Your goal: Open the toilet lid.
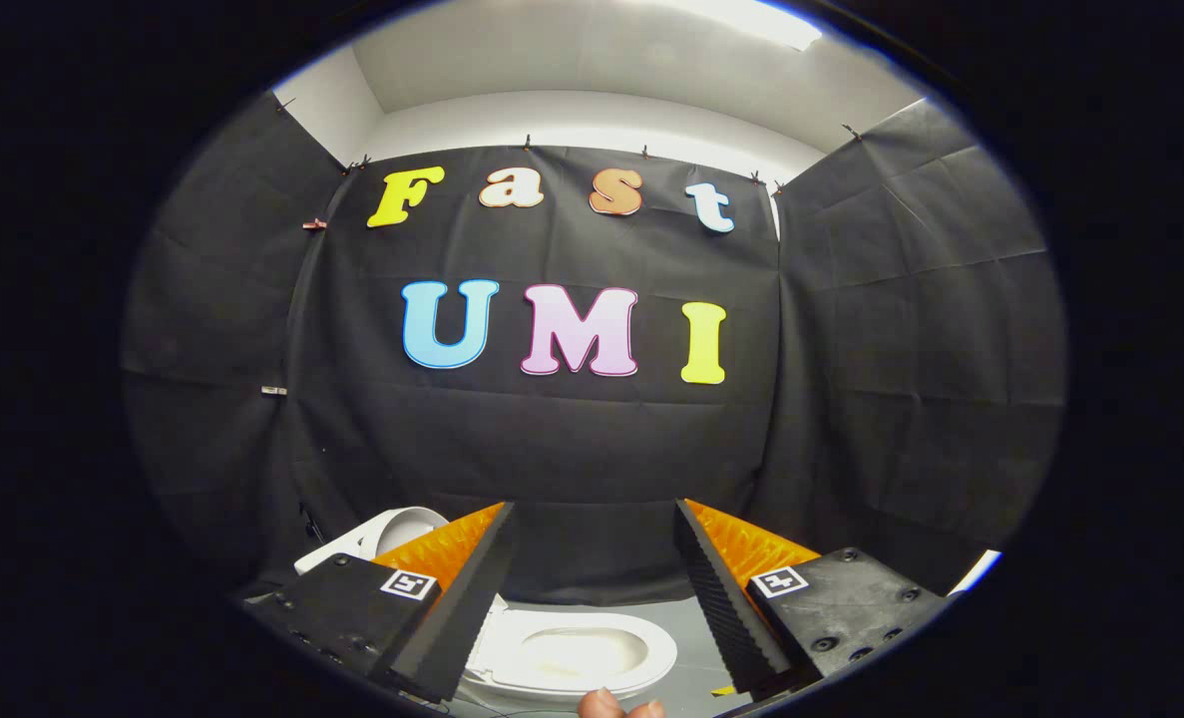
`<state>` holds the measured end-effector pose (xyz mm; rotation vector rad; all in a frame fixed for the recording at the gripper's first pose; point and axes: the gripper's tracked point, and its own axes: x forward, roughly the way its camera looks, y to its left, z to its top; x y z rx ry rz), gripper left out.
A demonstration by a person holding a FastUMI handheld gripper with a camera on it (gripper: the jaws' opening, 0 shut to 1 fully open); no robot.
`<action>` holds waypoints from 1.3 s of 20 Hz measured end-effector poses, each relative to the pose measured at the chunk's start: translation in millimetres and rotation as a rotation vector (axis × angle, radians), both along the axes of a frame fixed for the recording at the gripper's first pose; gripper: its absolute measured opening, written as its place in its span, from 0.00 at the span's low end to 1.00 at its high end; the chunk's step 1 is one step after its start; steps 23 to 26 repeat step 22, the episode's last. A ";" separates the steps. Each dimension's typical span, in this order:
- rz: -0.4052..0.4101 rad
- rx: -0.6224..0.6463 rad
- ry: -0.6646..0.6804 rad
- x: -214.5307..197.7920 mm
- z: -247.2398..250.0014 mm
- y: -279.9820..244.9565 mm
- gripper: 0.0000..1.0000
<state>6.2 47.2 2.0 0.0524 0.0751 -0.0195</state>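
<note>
Fingertips of a hand (619,706) poke in right below me, nearest of all, just under the front rim of the toilet. My gripper (592,588) is held high, its two fingers (472,588) spread wide apart with nothing between them but open air, no pad touching anything. Down through the gap between them I'm looking at the toilet seat (572,653), a pale oval ring lying flat over the bowl, the inside of the bowl showing plainly through it. So the seat is uncovered. Off to my left, beyond the left finger and partly hidden behind it, there's the toilet lid (407,529), a rounded white shell tilted up and away from the seat; how it's propped I can't tell from here. Grey floor (696,623) runs around the toilet, and a small yellow scrap (721,690) lies on it beside my right finger. Straight ahead, well beyond the fingers, the black cloth wall (572,449) of the booth wraps around on three sides, with a white ceiling (592,60) and a bright light strip (751,20) above it.
</note>
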 end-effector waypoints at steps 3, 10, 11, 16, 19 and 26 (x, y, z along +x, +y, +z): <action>-0.002 0.000 -0.004 0.1 -4.1 3.2 0.99; 0.002 -0.003 0.001 0.2 -8.5 10.3 0.99; 0.002 -0.004 0.001 -0.6 -8.2 10.8 0.99; 0.001 -0.007 0.002 0.1 -10.9 11.4 0.99; 0.002 -0.010 -0.001 0.0 -9.8 14.3 0.99; 0.004 -0.015 0.000 0.6 -11.0 15.7 0.99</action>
